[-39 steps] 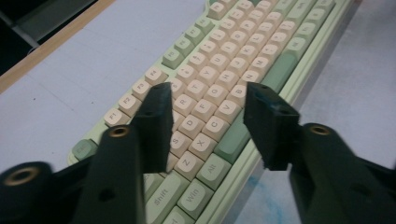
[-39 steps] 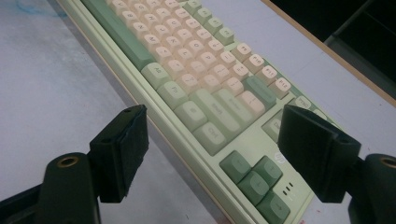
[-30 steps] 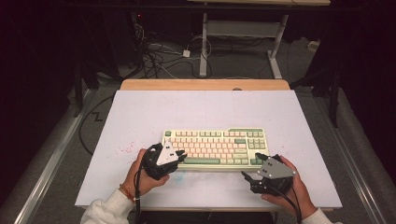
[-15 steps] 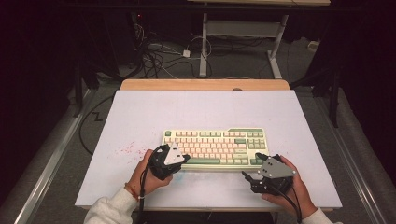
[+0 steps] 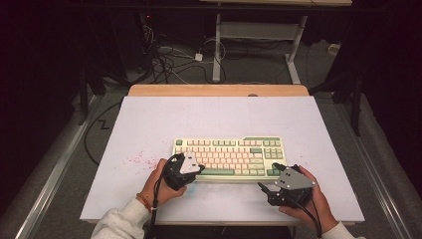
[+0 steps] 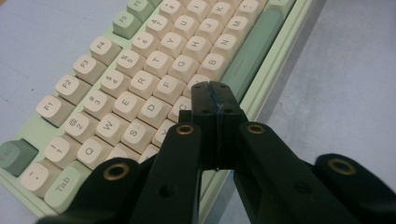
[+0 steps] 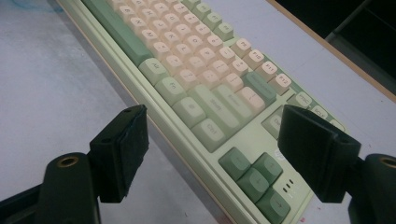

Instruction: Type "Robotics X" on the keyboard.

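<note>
1. At the near edge of the keyboard (image 5: 229,158), the left tool (image 6: 215,95) had its jaws pressed together with nothing between them, tip poised over the lower letter rows near C and V, just left of the green space bar (image 6: 252,51); whether it touched a key could not be told.
2. At about 5 o'clock from the keyboard in the high view, the right tool (image 5: 268,190) stood with jaws wide and empty, apart from the case.
3. Along that tool's own view, the keyboard ran from 5 o'clock up toward 11, with the arrow keys (image 7: 254,175) lying between the spread jaws.
4. By my judgement, key pressing was under way with the left tool; the right had not yet engaged.
5. Beneath it all, the keyboard lay flat on the white bench (image 5: 149,124), nearer the person's edge.
</note>
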### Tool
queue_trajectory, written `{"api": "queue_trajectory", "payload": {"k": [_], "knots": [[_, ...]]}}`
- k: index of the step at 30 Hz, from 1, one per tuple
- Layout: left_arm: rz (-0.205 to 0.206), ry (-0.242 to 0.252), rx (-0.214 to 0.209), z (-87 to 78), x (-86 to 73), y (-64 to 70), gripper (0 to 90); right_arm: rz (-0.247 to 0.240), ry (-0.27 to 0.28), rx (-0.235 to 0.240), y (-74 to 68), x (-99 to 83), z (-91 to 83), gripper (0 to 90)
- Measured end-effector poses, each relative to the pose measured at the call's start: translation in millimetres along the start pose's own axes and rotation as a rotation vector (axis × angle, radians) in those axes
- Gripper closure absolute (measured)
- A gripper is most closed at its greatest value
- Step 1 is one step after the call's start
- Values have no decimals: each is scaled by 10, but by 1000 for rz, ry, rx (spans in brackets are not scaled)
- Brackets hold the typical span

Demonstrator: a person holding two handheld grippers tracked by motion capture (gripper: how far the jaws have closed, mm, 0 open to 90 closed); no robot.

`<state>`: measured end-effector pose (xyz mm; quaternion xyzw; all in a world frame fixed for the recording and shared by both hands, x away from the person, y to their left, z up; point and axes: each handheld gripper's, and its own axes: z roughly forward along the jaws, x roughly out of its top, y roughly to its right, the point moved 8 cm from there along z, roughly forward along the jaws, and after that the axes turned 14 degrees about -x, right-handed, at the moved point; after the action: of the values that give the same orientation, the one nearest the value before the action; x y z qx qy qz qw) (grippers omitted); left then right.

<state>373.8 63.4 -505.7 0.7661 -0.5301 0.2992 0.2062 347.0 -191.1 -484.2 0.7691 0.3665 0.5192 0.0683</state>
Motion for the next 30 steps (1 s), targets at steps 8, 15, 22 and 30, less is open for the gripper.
{"api": "queue_trajectory", "payload": {"k": [8, 15, 22, 30], "knots": [[2, -19, 2, 37, -22, -8, 870, -1, -2, 2, -5, -5, 2, 246], [-1, -31, 3, 63, -43, -38, 869, -3, -3, 2, -6, -7, 8, 246], [0, -26, 6, 61, -24, -42, 869, -4, -4, 3, -8, -9, 8, 246], [5, -34, 2, 70, -23, -43, 866, -4, -5, 7, -16, -9, 12, 246]]}}
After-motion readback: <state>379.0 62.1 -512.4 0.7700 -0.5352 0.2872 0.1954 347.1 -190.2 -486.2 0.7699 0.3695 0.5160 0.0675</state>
